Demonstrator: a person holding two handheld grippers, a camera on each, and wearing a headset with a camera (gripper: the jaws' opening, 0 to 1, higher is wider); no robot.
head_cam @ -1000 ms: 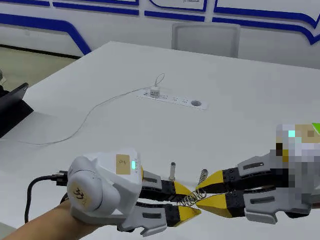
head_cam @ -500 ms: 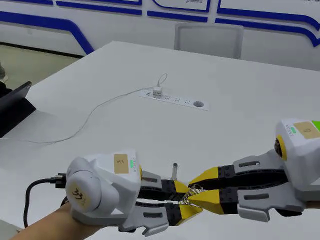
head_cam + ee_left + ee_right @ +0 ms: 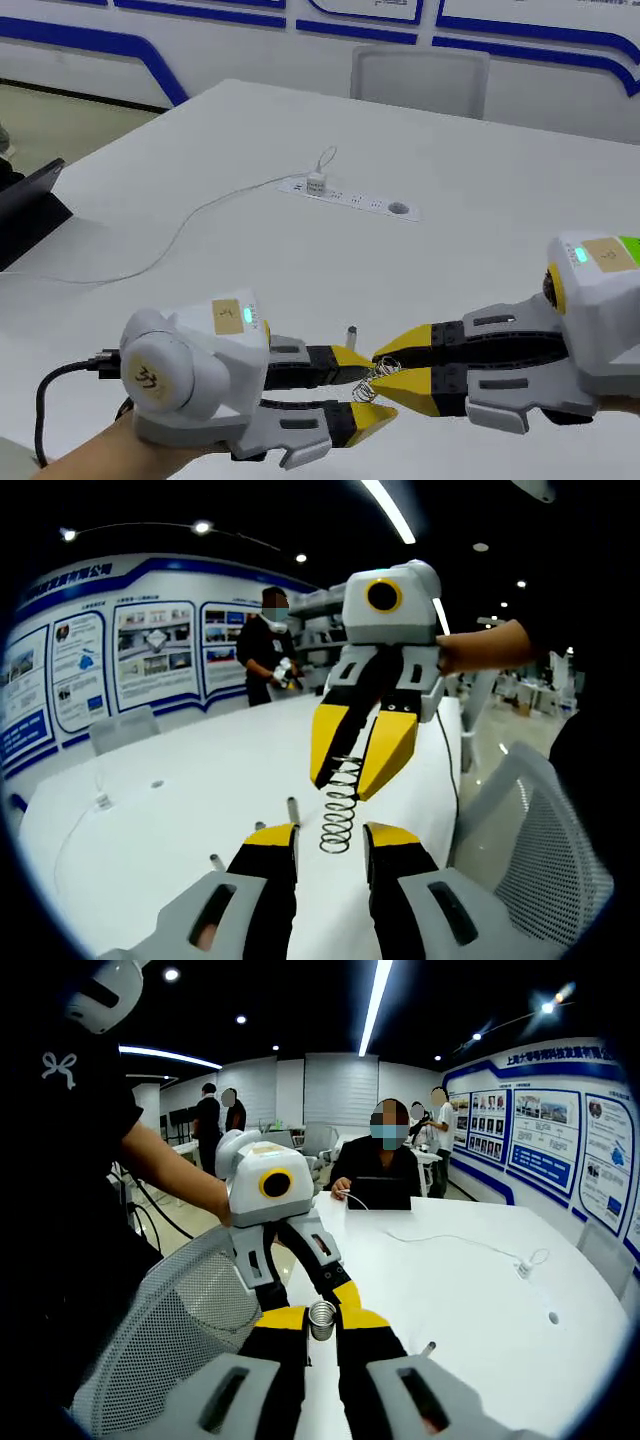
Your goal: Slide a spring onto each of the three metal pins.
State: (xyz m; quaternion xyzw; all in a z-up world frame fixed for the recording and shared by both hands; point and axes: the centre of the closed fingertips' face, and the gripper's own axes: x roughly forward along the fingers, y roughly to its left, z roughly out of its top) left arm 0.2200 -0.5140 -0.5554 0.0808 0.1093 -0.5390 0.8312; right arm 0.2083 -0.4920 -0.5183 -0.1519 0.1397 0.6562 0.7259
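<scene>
My right gripper (image 3: 379, 371) is shut on a small metal spring (image 3: 371, 375), which lies level just above the white table (image 3: 480, 230). The left gripper (image 3: 368, 388) faces it from the left, open, its yellow fingertips (image 3: 352, 357) on either side of the spring's free end. In the left gripper view the spring (image 3: 338, 802) hangs from the right gripper (image 3: 352, 768) down between my own jaws (image 3: 332, 837). The right gripper view shows the spring (image 3: 321, 1320) end-on between its pads. A thin metal pin (image 3: 351, 333) stands just behind the tips; two pins (image 3: 292, 808) (image 3: 216, 862) show on the table.
A white power strip (image 3: 350, 200) with a plug and a long cable (image 3: 190, 225) lies mid-table. A grey chair (image 3: 420, 78) stands at the far edge, a dark tablet (image 3: 25, 205) at the left. Seated and standing people (image 3: 385, 1165) and a mesh chair (image 3: 190, 1330) surround the table.
The right gripper has brought the spring left, closer to the left gripper's tips. The spring that stood on a pin beside the tips a second ago is now behind the right gripper.
</scene>
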